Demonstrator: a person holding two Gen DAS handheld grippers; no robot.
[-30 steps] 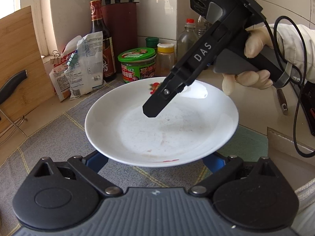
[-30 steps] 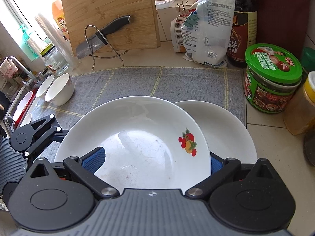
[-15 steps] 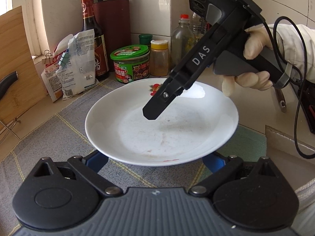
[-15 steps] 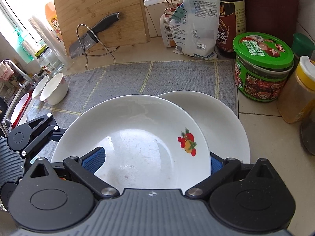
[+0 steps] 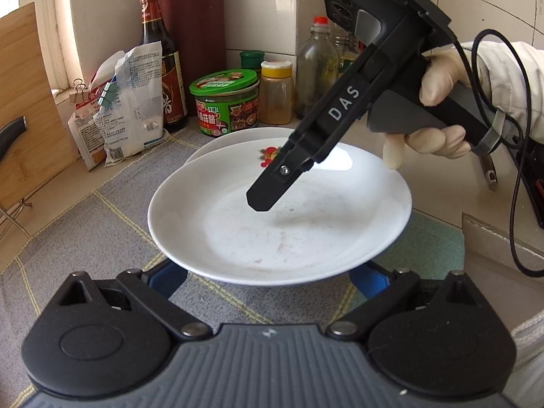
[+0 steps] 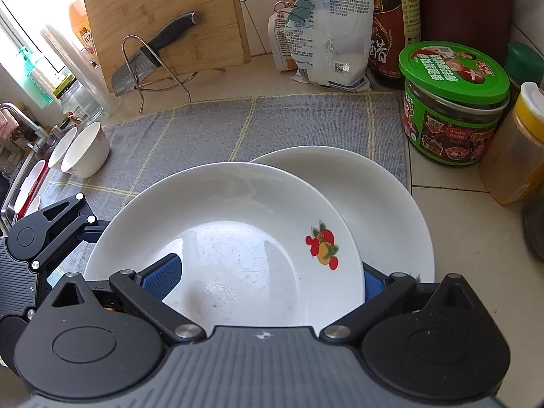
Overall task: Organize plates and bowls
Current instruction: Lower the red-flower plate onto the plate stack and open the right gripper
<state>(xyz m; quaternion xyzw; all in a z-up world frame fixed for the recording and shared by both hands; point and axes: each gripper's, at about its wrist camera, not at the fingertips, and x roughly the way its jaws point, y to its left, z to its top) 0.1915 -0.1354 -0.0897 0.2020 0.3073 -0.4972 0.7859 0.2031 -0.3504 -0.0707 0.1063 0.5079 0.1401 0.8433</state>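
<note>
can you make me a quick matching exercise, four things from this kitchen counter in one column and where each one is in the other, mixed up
Things:
1. fruit-print plate
2. plain plate
3. knife
4. green-lid jar

Places:
A. in a wire stand against the cutting board
B. on the grey mat, partly under another plate
C. on the counter beside the yellow-lid jar
D. held up between the two grippers

Pairs: 1-D, 2-B, 3-A, 4-C
</note>
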